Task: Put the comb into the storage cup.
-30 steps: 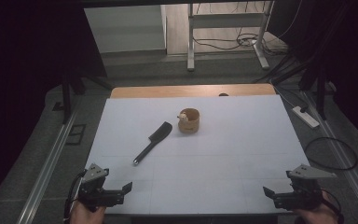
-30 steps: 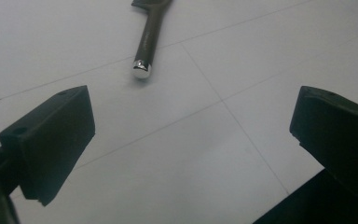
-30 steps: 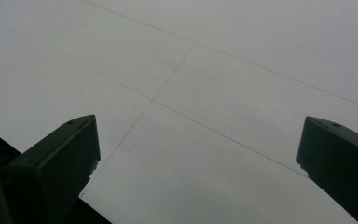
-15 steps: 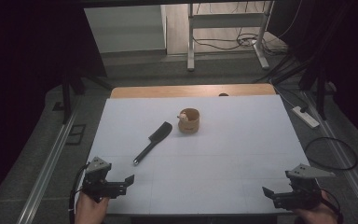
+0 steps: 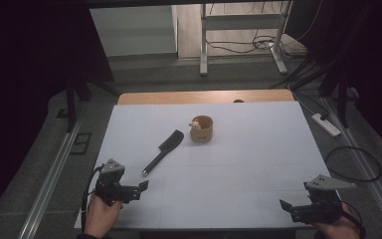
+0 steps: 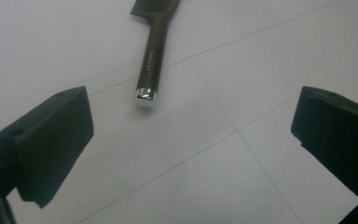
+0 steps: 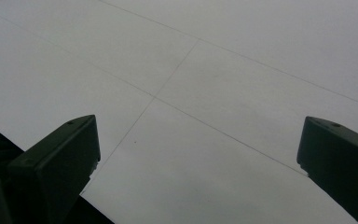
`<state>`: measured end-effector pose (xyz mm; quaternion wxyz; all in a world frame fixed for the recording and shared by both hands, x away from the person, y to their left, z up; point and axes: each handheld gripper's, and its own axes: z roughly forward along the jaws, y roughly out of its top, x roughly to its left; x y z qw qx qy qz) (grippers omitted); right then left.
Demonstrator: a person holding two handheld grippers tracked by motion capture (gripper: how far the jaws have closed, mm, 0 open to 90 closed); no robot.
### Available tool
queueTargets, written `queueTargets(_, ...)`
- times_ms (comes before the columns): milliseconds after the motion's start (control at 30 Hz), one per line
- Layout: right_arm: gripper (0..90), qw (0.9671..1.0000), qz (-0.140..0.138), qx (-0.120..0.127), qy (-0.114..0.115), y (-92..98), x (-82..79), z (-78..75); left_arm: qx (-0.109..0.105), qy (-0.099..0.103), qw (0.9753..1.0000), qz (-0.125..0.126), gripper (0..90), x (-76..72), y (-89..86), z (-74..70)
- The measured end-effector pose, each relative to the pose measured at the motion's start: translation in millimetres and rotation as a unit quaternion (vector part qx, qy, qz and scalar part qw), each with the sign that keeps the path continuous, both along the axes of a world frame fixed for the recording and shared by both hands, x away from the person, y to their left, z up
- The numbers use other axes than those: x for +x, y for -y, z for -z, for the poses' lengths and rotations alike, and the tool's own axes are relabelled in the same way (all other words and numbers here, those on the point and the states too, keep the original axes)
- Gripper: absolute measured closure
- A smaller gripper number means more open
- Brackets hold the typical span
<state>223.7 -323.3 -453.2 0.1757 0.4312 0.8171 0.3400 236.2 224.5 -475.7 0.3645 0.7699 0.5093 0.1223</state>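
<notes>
A black comb (image 5: 162,152) with a silver-tipped handle lies on the white table (image 5: 238,164), slanting from lower left to upper right. Just right of its head stands a small wooden cup (image 5: 201,128) with something pale at its rim. My left gripper (image 5: 139,189) is open near the table's front left, and the comb's handle end (image 6: 146,95) lies a short way ahead of its jaws. My right gripper (image 5: 284,207) is open at the front right, over bare table (image 7: 205,140), with nothing between its jaws.
A wooden board (image 5: 204,96) borders the table's far edge. Metal rails (image 5: 49,174) run along both sides. A white power strip (image 5: 326,124) and a looped cable (image 5: 353,162) lie on the floor at the right. A frame's legs (image 5: 204,45) stand beyond.
My left gripper has moved forward and slightly right toward the comb's handle. The right gripper has stayed in place.
</notes>
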Motion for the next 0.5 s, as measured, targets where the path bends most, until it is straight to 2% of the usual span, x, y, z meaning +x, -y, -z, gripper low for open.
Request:
queueTargets(133,0.0,1.0000,0.000,0.000,0.000,0.0,0.0,0.0,0.004,-0.005,1.0000,0.003,0.0,5.7,1.1,-0.3)
queueTargets(233,0.0,1.0000,0.001,-0.001,0.000,-0.1,0.1,0.0,0.015,-0.004,0.9999,-0.001,0.0,12.2,2.1,-1.0)
queueTargets(500,0.0,1.0000,0.003,0.000,0.001,-0.2,0.2,0.2,0.017,-0.017,0.9997,0.006,0.0,23.0,3.1,-2.6)
